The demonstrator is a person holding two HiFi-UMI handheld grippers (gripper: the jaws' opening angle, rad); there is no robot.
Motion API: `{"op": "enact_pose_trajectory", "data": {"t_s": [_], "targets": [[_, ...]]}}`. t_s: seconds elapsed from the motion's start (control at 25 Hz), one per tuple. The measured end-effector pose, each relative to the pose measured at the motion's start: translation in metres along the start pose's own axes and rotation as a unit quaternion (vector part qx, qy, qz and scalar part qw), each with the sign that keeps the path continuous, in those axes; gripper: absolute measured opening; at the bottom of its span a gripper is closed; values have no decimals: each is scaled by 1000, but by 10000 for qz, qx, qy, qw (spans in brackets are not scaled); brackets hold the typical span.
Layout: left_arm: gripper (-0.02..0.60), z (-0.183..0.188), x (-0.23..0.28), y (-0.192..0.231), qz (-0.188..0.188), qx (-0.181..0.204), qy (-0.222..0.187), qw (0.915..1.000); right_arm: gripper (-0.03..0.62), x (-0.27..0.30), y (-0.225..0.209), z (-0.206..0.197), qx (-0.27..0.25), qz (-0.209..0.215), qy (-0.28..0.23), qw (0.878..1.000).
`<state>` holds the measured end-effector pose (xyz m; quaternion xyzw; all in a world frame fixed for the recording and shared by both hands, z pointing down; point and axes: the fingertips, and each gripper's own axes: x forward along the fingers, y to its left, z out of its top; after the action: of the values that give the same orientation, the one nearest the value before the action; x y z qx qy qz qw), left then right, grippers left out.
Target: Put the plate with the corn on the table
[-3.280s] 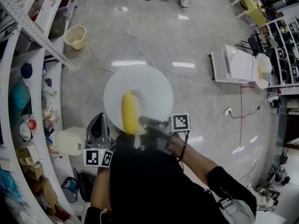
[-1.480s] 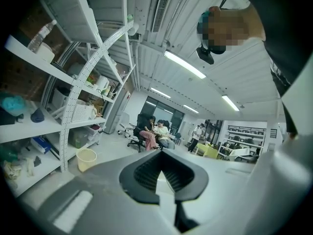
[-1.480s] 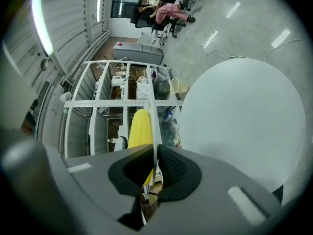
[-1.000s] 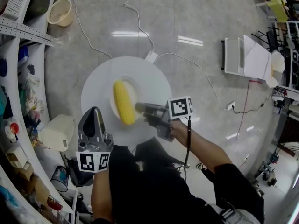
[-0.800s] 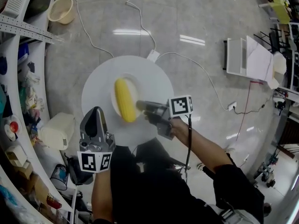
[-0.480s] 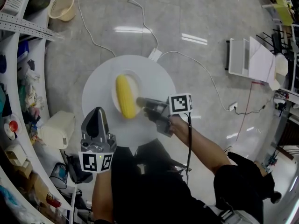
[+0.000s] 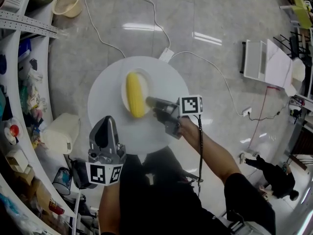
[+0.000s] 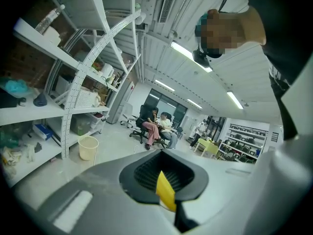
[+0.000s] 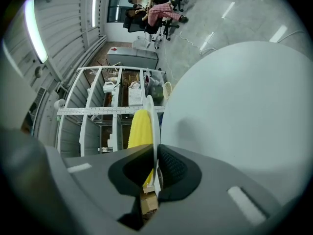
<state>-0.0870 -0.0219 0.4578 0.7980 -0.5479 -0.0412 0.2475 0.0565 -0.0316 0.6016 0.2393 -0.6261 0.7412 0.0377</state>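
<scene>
A small white plate point(image 7: 128, 83) carrying a yellow corn cob point(image 7: 135, 94) hangs over the round white table point(image 7: 110, 89). My right gripper point(image 7: 150, 102) is shut on the plate's near rim. In the right gripper view the plate point(image 9: 152, 126) shows edge-on between the pads, with the corn point(image 9: 140, 127) on its left. The table top point(image 9: 234, 111) lies to its right, a small gap apart. My left gripper point(image 7: 106, 124) hovers at the table's near left edge, shut and holding nothing. In its own view the left gripper point(image 8: 166, 180) points out over the room.
Shelving racks point(image 7: 19, 82) full of items curve along the left. A beige basket point(image 7: 67, 1) and a cable with a power strip point(image 7: 166, 55) lie on the floor beyond the table. A cream box point(image 7: 61, 133) stands by the table's left side, white furniture point(image 7: 264, 60) at right.
The plate with the corn has drifted slightly farther in over the table, still in the right gripper. The left gripper has slid back a little toward my body.
</scene>
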Motion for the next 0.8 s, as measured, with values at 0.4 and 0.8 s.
{"op": "enact_pose_trajectory", "data": {"t_s": [0.4, 0.8], "targets": [[5, -6, 4, -2, -41, -74, 30, 10000, 34, 10, -19, 15, -122, 44, -145, 9998], [5, -6, 4, 3, 30, -136, 53, 9999, 34, 20, -33, 23, 173, -53, -160, 9997]]}}
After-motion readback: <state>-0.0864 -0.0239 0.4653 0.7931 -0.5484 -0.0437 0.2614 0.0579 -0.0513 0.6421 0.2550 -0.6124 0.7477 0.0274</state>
